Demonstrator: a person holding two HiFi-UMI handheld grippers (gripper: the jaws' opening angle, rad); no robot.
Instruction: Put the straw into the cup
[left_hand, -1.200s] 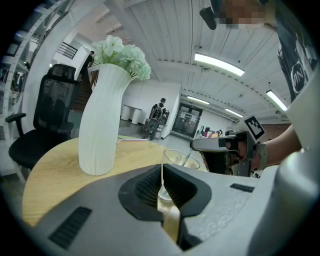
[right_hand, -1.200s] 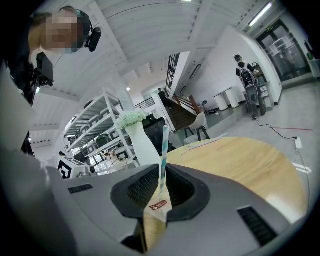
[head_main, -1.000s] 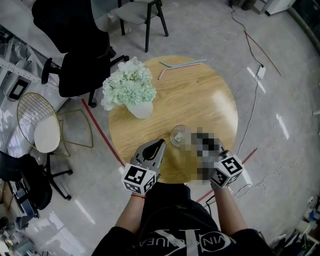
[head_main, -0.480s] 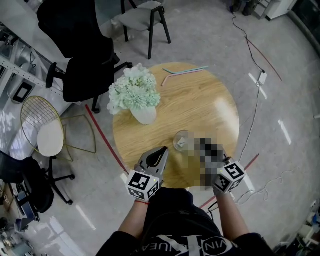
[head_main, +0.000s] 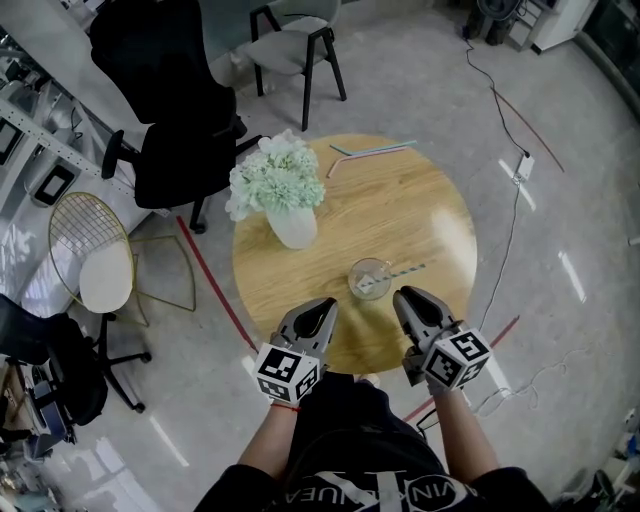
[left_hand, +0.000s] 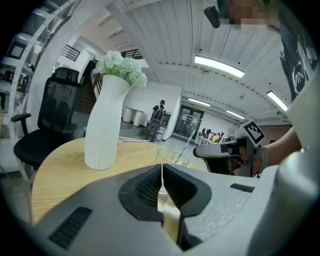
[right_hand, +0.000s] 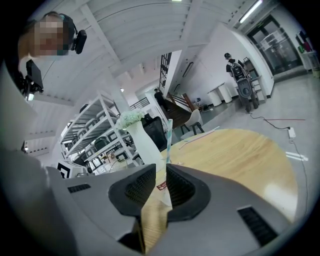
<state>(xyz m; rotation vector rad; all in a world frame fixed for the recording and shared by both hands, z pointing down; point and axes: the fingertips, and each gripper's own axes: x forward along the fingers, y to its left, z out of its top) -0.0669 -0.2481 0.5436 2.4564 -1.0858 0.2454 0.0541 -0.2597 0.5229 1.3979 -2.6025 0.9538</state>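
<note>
Leaning in cup (head_main: 368, 280), straw (head_main: 405, 271); right hand-held gripper (head_main: 404, 295) parted.

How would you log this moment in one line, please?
straw in cup, leaning out | left gripper shut, empty | right gripper slightly open, empty | spare straws at table far edge

White block letters run across the person's black shirt (head_main: 350, 445); only "UEA" and "VIN" can be read, the rest is cut off. The cubes on the left gripper (head_main: 325, 306) and right gripper (head_main: 403, 297) carry black-and-white square code markers, without letters.
</note>
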